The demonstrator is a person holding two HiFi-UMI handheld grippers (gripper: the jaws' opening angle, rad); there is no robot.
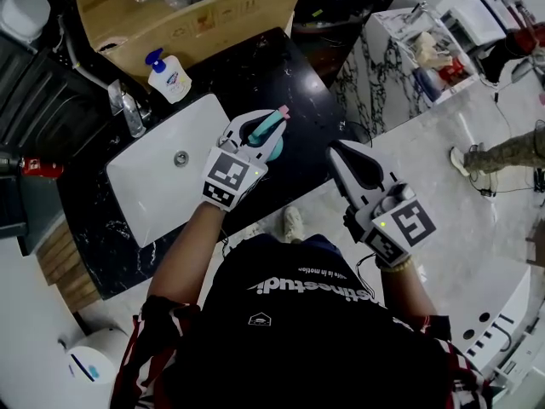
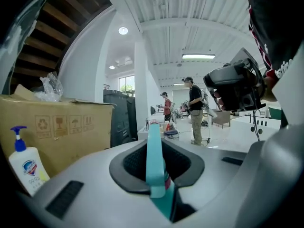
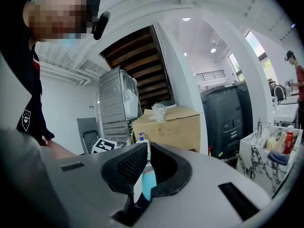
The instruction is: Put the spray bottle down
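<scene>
A teal spray bottle (image 1: pixel 275 139) with a pink tip is clamped between the fingers of my left gripper (image 1: pixel 265 126), just right of the white sink basin (image 1: pixel 157 190) and over the black counter (image 1: pixel 255 66). In the left gripper view the bottle's teal head (image 2: pixel 155 160) fills the gap between the jaws, which are shut on it. To the right, my right gripper (image 1: pixel 337 151) hangs off the counter's edge over the pale floor; its fingers are together and hold nothing. In the right gripper view the bottle (image 3: pixel 148 183) shows beyond those jaws (image 3: pixel 146 147).
A pump soap dispenser (image 1: pixel 168 77) and a chrome faucet (image 1: pixel 128 111) stand behind the basin. A cardboard box (image 1: pixel 196 15) sits at the counter's back. A marble-patterned stand (image 1: pixel 409 54) with toiletries is to the right. People (image 2: pixel 195 109) stand far off.
</scene>
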